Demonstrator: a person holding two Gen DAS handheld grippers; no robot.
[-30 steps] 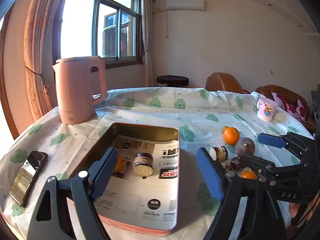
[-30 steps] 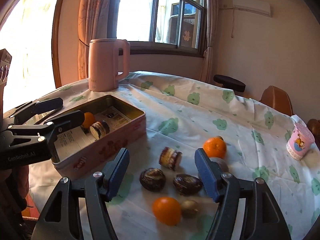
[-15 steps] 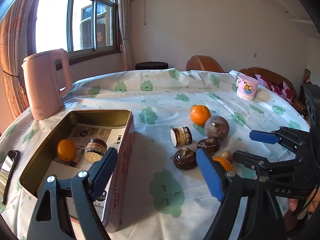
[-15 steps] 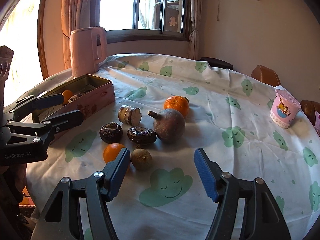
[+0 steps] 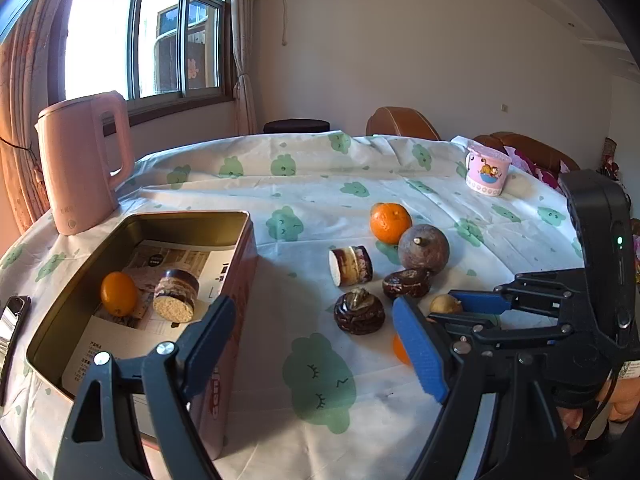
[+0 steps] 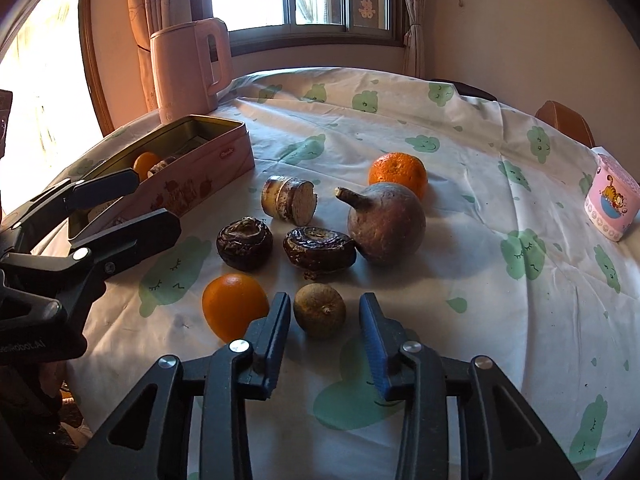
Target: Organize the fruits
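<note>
My right gripper [image 6: 324, 322] flanks the small brown fruit [image 6: 319, 315], seemingly pinching its sides; light, firm. Left gripper [image 5: 316, 344] open.

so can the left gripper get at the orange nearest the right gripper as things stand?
Probably yes: the left gripper is open, with only tablecloth between it and the orange. The right gripper sits close beside that orange, so it's tight.

phone [image 5: 10, 332]: cut by left edge | small orange [image 5: 400, 350]: mostly hidden behind left tongs' finger [image 5: 420, 354]
</note>
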